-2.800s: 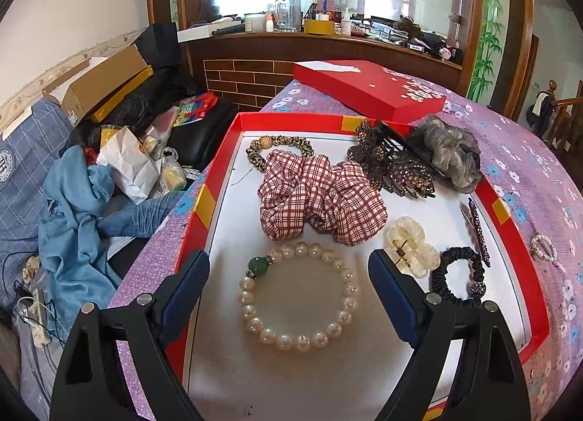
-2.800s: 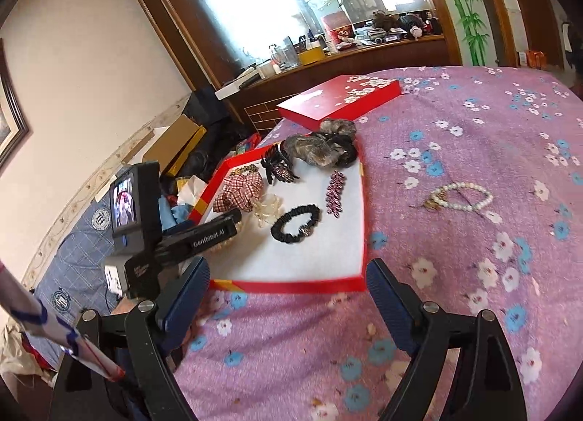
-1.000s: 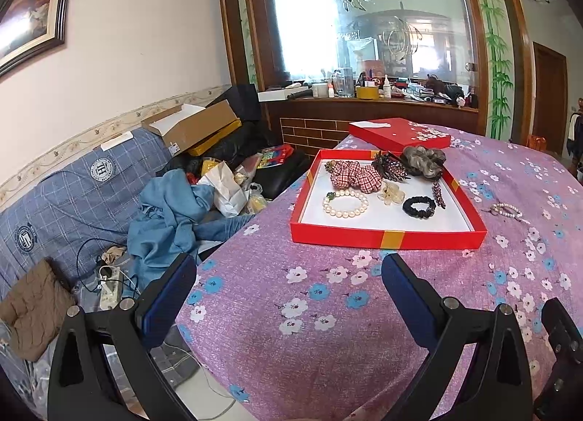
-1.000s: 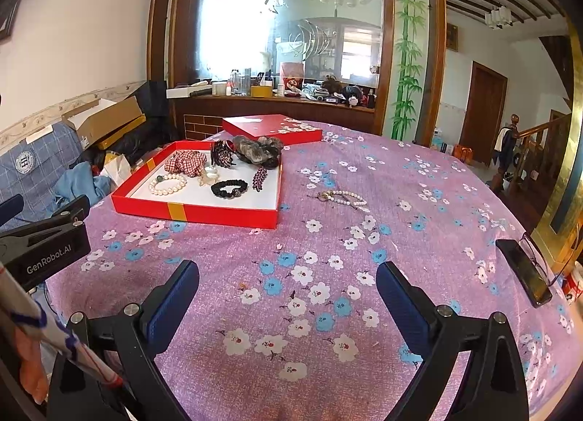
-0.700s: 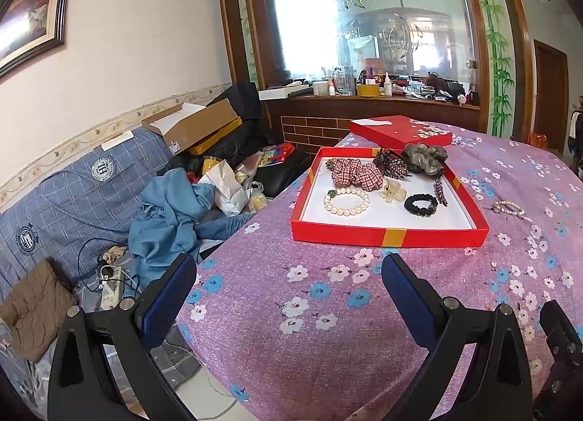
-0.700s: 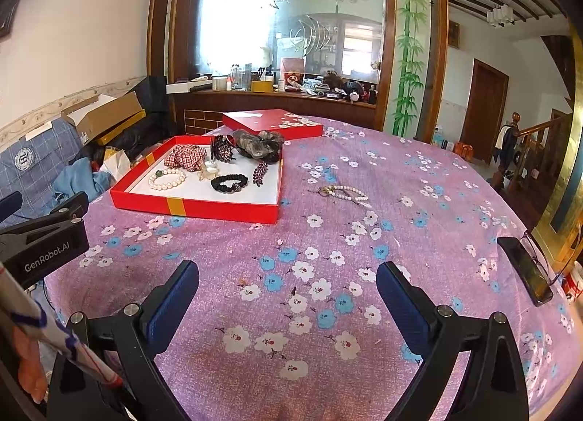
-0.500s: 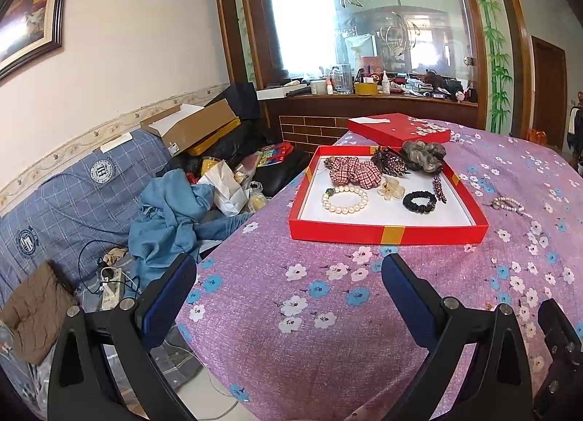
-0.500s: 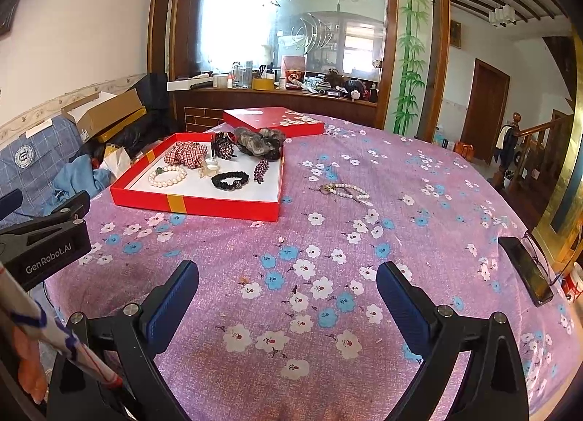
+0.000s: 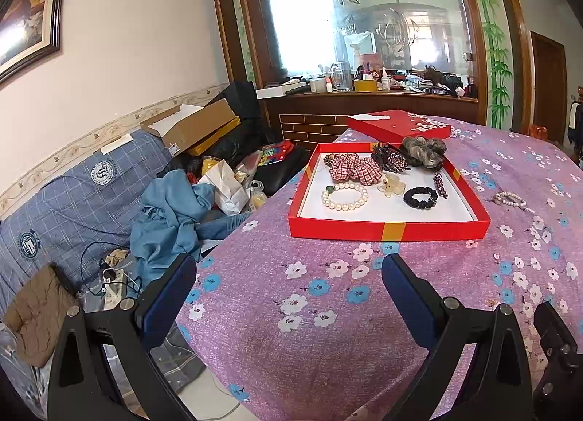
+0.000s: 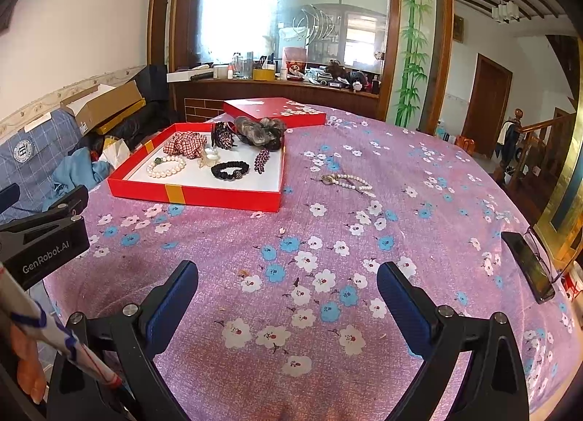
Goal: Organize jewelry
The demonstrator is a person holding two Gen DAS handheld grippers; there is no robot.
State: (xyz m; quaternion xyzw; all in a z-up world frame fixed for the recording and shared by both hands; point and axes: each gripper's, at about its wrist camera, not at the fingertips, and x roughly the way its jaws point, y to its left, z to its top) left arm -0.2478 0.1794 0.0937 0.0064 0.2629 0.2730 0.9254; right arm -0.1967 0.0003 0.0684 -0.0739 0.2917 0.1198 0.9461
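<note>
A red tray [image 9: 386,230] [image 10: 196,197] with a white floor sits on the purple flowered tablecloth. It holds a pearl bracelet [image 9: 344,195] [image 10: 166,166], a plaid scrunchie [image 9: 353,167], a black bead bracelet [image 9: 420,198] [image 10: 229,170], a clear claw clip [image 9: 393,184], a dark barrette [image 10: 261,160], dark clips and a grey scrunchie [image 10: 259,135]. A small pearl bracelet [image 9: 511,198] [image 10: 346,181] lies on the cloth right of the tray. My left gripper [image 9: 288,286] and right gripper [image 10: 288,293] are open, empty, well back from the tray.
The red lid [image 9: 399,125] lies behind the tray. A phone and glasses [image 10: 528,264] lie near the table's right edge. A cluttered blue sofa [image 9: 73,195] with boxes and clothes stands left of the table. A wooden counter [image 10: 277,89] is behind.
Both grippers have pulled far back from the tray since 2.8 s ago. Over the last second they drift only slightly. Both stay open and empty.
</note>
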